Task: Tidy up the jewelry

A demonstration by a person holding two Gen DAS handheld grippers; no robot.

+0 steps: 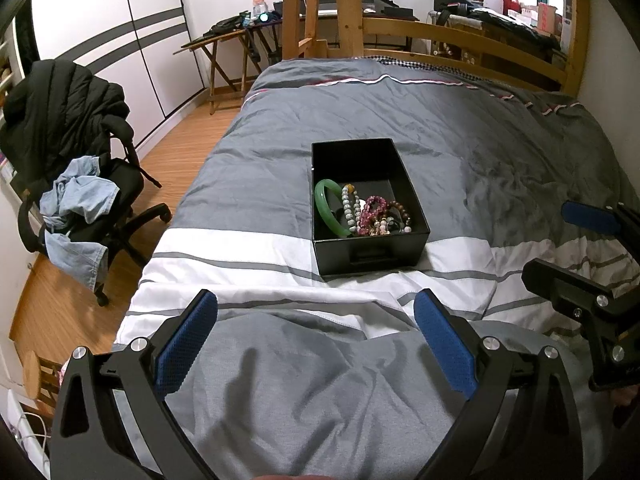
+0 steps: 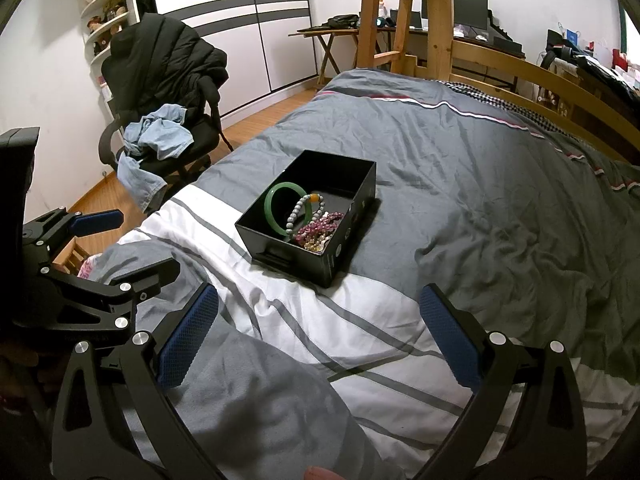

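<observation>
- Left wrist view: the left gripper (image 1: 316,344) hangs over the rumpled duvet (image 1: 480,152) with its blue pads spread wide and nothing between them. Ahead sits the black box (image 1: 370,256), open-topped, and in it a green bangle (image 1: 326,210), a grey bead bracelet (image 1: 349,210) and a pink bead bracelet (image 1: 372,212) lie heaped together at the near end. No jewelry shows loose on the bedding
- Right wrist view: the right gripper (image 2: 320,340) is likewise spread apart and empty, well short of the box, which lies ahead and slightly left. The left gripper shows at the left edge
- Step in hand, as a judgement: this fits either jewelry gathered into the box or a tangled pile waiting to be sorted; the frames do not settle which, so no move can be named
</observation>
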